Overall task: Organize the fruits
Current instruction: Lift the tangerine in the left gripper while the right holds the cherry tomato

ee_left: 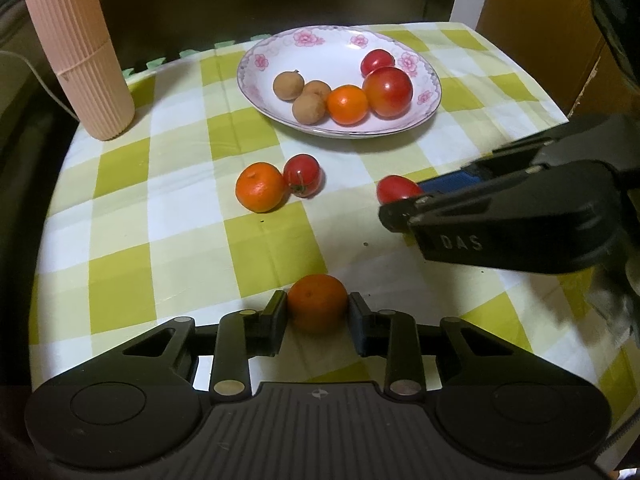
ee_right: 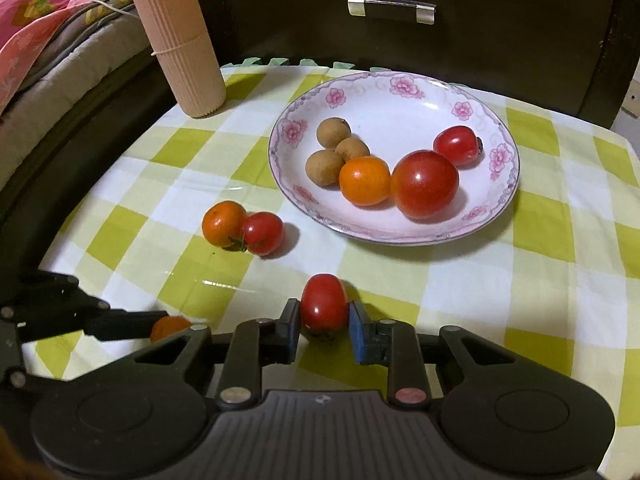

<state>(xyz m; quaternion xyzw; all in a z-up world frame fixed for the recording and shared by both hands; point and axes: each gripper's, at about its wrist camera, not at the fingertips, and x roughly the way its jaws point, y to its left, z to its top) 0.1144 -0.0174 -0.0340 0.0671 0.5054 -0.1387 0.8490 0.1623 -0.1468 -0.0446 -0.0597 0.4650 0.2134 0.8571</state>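
Note:
My left gripper (ee_left: pixel 318 312) is shut on an orange (ee_left: pixel 317 307) just above the checked tablecloth. My right gripper (ee_right: pixel 324 318) is shut on a small red tomato (ee_right: pixel 324 306); that tomato also shows in the left wrist view (ee_left: pixel 396 189) at the right gripper's tips. A floral plate (ee_left: pixel 280 52) (ee_right: pixel 420 96) holds three brown longans (ee_right: pixel 334 133), an orange (ee_right: pixel 364 181) and two tomatoes (ee_right: pixel 425 184). Another orange (ee_left: pixel 259 187) and a tomato (ee_left: pixel 303 175) lie touching on the cloth in front of the plate.
A tall ribbed pink container (ee_left: pixel 78 48) (ee_right: pixel 180 36) stands at the back left of the table. A dark drawer cabinet (ee_right: pixel 400 12) is behind the table. Bedding (ee_right: pixel 48 20) lies at the far left. The table edge curves near both grippers.

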